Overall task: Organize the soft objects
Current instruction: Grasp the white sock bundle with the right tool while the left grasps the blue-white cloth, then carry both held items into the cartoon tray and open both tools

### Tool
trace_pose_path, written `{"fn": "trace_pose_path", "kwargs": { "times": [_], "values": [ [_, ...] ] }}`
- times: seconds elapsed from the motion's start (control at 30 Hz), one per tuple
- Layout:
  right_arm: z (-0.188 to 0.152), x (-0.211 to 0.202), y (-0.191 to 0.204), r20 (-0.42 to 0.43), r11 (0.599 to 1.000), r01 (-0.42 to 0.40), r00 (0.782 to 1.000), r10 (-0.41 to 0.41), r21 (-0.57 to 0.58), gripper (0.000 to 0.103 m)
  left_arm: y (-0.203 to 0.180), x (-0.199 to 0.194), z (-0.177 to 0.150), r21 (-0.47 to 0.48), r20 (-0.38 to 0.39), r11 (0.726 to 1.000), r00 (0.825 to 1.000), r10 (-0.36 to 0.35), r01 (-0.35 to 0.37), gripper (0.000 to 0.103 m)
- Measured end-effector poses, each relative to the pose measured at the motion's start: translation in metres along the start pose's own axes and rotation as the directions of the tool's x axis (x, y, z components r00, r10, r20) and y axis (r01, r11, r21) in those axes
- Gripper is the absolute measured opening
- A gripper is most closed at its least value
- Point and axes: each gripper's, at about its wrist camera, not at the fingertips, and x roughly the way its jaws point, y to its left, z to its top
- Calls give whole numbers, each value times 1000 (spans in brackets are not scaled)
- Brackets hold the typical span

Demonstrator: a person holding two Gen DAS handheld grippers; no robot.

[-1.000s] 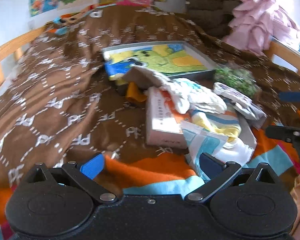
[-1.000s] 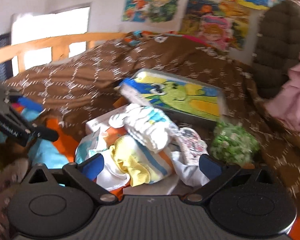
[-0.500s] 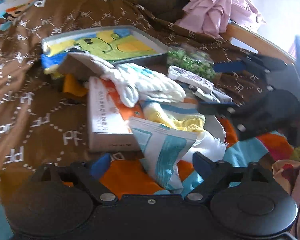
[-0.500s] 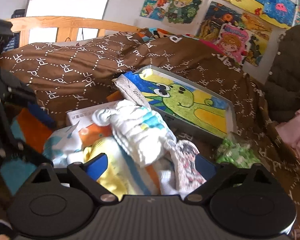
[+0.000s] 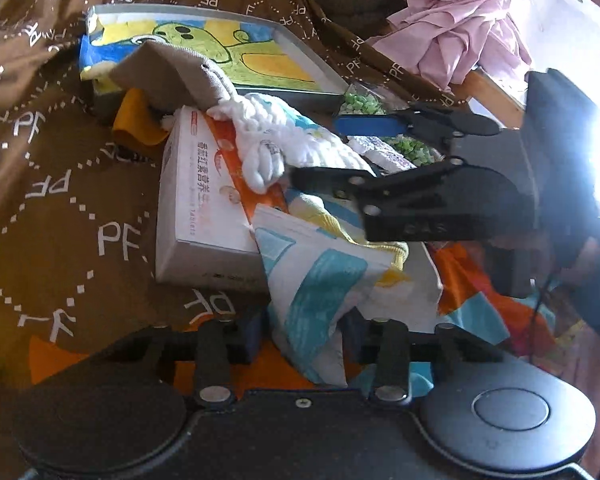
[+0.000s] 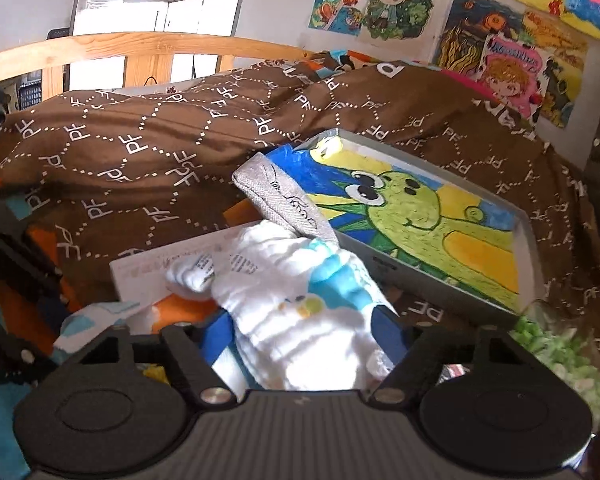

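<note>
Left wrist view: the left gripper [image 5: 302, 330] sits at the near edge, its two fingers pressed in from either side on a white cloth with turquoise blocks [image 5: 320, 280], pinching its near corner. That cloth drapes over the near right corner of a flat white and orange cardboard box [image 5: 204, 208] lying on a brown bedcover printed with white "PF" letters [image 5: 60, 168]. A yellow and white striped soft garment [image 5: 328, 216] lies just right of the box, partly under the cloth. A white ribbed knitted garment with pale blue patches [image 5: 284, 140] lies across the far end of the box. From the right, the right gripper [image 5: 320, 152] reaches in, one blue-tipped finger beyond this garment and one black finger in front of it. A folded grey fabric piece [image 5: 168, 76] leans at the far end of the pile, against a grey tray holding a green cartoon drawing [image 5: 236, 52]. A clear bag of green bits [image 5: 400, 136] lies behind the right gripper. A crumpled pink garment [image 5: 460, 36] sits far right.

Right wrist view: the right gripper [image 6: 306, 340] has its blue fingers close on both sides of the white ribbed knitted garment [image 6: 300, 312], pinching it. The box [image 6: 172, 260] lies beneath it, the grey fabric piece [image 6: 284, 204] just beyond, the tray [image 6: 420, 216] to the right, the green bag [image 6: 560, 348] near right. Cartoon posters [image 6: 460, 20] hang on the far wall.
</note>
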Motion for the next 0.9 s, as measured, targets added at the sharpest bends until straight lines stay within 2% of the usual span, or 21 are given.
{"fn": "trace_pose_path", "kwargs": {
  "times": [0.13,0.27,0.3,0.5,0.63,0.77,0.83,0.9],
  "values": [
    [2,5,-2,-36,998,-57,998,58,25,62,6,-3,1,-35,0,999,999,-35,35,37],
    [2,6,-6,-56,994,-94,994,97,63,48,8,-9,1,-55,6,997,999,-52,52,34],
    [2,6,-8,-59,992,-97,993,102,76,42,9,-10,2,-59,8,997,998,-54,55,34],
    [1,-5,-23,-18,969,-143,989,149,202,18,3,-26,4,-47,20,998,999,-42,43,33],
    [5,-23,-38,41,940,-159,987,154,302,14,-8,-48,12,-31,54,1000,999,-4,6,33],
    [14,-45,-48,100,934,-146,988,120,325,13,-23,-71,30,-14,121,999,992,36,-34,33],
    [22,-57,-53,135,928,-152,985,111,341,13,-28,-78,44,-23,163,999,985,50,-47,33],
    [32,-67,-59,171,931,-142,981,88,336,12,-32,-84,61,-32,232,997,970,77,-71,33]
  ]
}}
